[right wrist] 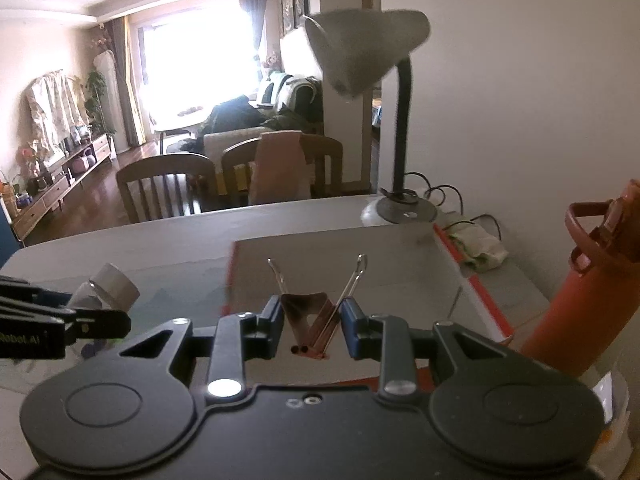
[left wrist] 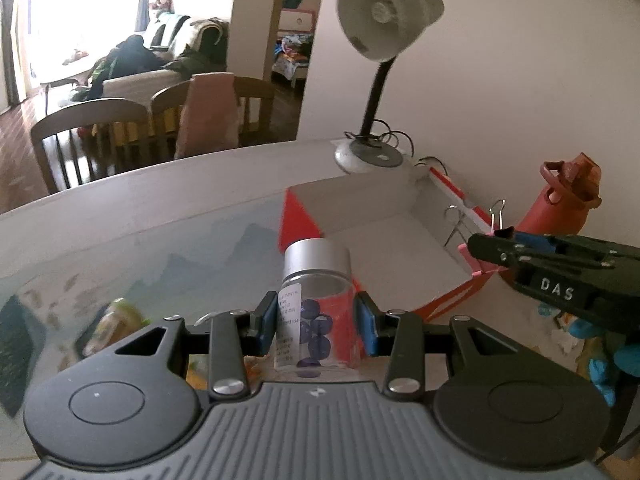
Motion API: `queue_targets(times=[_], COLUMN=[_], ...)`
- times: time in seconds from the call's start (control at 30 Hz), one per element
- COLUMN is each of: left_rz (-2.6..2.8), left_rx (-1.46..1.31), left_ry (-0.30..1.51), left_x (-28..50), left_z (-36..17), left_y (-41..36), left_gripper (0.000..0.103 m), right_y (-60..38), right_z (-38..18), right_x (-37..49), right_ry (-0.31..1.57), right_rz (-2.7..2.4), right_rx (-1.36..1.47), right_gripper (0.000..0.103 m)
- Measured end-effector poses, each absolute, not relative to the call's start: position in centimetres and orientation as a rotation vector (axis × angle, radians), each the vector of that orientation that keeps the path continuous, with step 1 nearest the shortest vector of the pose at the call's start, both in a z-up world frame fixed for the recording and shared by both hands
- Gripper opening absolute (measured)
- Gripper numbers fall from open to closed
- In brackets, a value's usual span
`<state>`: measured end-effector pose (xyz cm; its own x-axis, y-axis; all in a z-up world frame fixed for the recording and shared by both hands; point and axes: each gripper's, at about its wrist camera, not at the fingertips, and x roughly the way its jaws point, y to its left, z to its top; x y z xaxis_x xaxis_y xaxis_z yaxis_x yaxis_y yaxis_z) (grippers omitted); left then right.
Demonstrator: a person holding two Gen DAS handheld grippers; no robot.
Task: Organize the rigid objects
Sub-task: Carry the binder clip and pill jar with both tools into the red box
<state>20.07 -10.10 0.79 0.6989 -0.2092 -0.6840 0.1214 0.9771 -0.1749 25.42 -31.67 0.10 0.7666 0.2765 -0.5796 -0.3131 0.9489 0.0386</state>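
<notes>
Clear plastic, capped in brushed silver, the small jar [left wrist: 316,304] is standing upright between the blue pads of the left gripper [left wrist: 317,322], its long axis vertical and the lid pointing up; the jaws are clenching on its sides, and dark round pieces are showing through its wall beside a white label. It is hanging just in front of the near corner of the red-and-white box [left wrist: 384,240], which is lying open on the bench [left wrist: 140,208]. The right gripper [right wrist: 310,326] is grasping a rose-gold binder clip [right wrist: 310,320], jaws pressing on its body, with the two wire handles spreading upward and away in a V and the folded spine pointing back toward the camera. That clip is hovering over the near edge of the box's pale floor. A second clip [left wrist: 498,216] is sitting on the box's right wall. Behind the box a white desk lamp [left wrist: 380,40] is standing, and an orange bottle [right wrist: 580,292] is standing to its right.
</notes>
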Motion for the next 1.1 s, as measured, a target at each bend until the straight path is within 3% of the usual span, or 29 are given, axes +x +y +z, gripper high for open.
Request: queue_targets(times=[0.47, 1.1], left_rz=[-0.195, -0.159], left_rx=[-0.106, -0.056], left_ry=[0.856, 1.027], left_x=[30.5, 41.3], left_z=[-2.0, -9.2], left_y=[-18.4, -21.9], left_gripper=[0.040, 0.040], right_y=[-35.5, -34.4], right_z=[-3.6, -8.7], right_x=[32.9, 38.8], right_ry=[0.742, 0.969], right_rz=[0.365, 0.416], right_rx=[-0.102, -0.204], right_gripper=[0.030, 0.029])
